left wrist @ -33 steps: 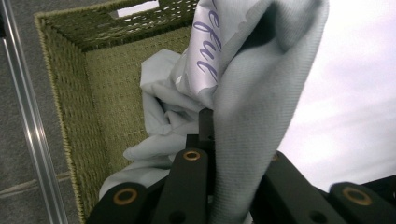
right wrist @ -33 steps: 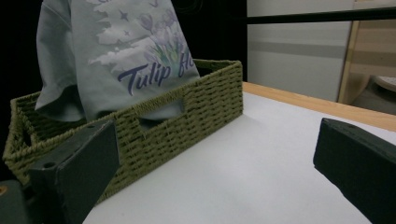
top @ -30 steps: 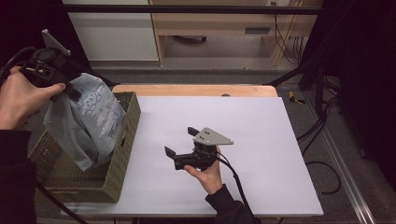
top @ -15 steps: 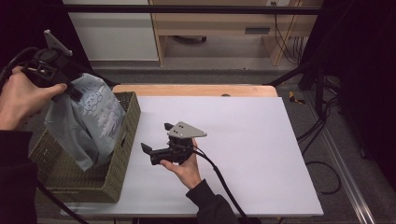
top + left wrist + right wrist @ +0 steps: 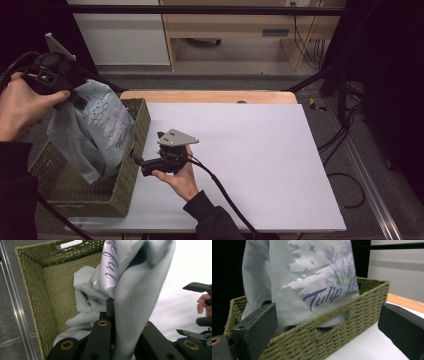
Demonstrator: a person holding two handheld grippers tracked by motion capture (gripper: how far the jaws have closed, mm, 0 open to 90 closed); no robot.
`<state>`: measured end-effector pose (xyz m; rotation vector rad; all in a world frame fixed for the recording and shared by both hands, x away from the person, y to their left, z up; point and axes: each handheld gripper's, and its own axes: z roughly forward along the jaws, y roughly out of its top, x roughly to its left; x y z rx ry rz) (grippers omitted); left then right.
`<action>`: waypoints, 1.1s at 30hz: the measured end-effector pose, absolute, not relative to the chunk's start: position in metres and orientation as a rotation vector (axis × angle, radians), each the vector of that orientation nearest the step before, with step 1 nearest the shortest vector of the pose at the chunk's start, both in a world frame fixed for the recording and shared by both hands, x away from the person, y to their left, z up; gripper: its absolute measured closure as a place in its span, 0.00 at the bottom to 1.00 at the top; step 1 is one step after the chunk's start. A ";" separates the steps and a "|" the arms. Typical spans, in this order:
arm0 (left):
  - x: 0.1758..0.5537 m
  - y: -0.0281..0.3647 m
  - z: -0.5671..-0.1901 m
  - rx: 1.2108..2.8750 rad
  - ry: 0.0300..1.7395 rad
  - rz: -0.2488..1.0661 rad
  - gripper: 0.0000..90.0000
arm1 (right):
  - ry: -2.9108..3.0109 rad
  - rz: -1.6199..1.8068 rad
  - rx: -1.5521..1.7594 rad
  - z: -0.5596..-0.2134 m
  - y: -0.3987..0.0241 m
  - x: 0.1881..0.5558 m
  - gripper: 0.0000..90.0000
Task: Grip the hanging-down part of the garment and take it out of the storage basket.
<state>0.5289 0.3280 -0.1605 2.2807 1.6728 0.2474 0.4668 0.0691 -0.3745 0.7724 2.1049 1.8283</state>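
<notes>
**Ana:** Two things are worrying me, starting at the left. The left gripper (image 5: 75, 95) is pinching the top of the grey shirt (image 5: 92, 132), its jaws pressed tight on a fold of cloth, and it is holding that end up in the air above the basket (image 5: 55, 192).

**Ben:** And the rest of the shirt?

**Ana:** It is hanging down, with its lower part bunched inside the basket against the near wall. I am thinking the grip is only on a thin fold, so if the weight below is dragging on it, the cloth could be slipping out and dropping back in a heap.

**Ben:** What about the basket itself?

**Ana:** It is sitting at the left edge of the desk (image 5: 250, 150), partly overhanging by the look of it. If the hem is catching on the woven rim while the shirt is going up, the basket could be tipping or sliding off that edge.

**Ben:** And on the right?

**Ana:** The right gripper (image 5: 136, 161) is lying low just beside the basket's right wall, jaws spread wide with nothing between them, pointing at the shirt's printed front. Reaching in at that height, it could be closing on the wicker rim instead of the cloth, or knocking the basket sideways.
</notes>
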 end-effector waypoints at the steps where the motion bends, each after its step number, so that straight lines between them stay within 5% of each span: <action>1: 0.529 0.328 -0.160 2.278 1.672 0.249 0.96 | 2.116 1.830 0.761 -0.375 0.075 0.467 0.03; 26: 0.528 0.326 -0.156 2.277 1.649 0.258 0.96 | 2.237 1.785 0.701 -0.388 0.151 0.467 0.08; 31: 0.527 0.325 -0.155 2.282 1.648 0.262 0.96 | 2.249 1.766 0.689 -0.393 0.163 0.468 0.16; 33: 0.526 0.324 -0.155 2.287 1.641 0.263 0.96 | 2.250 1.729 0.690 -0.396 0.170 0.469 0.32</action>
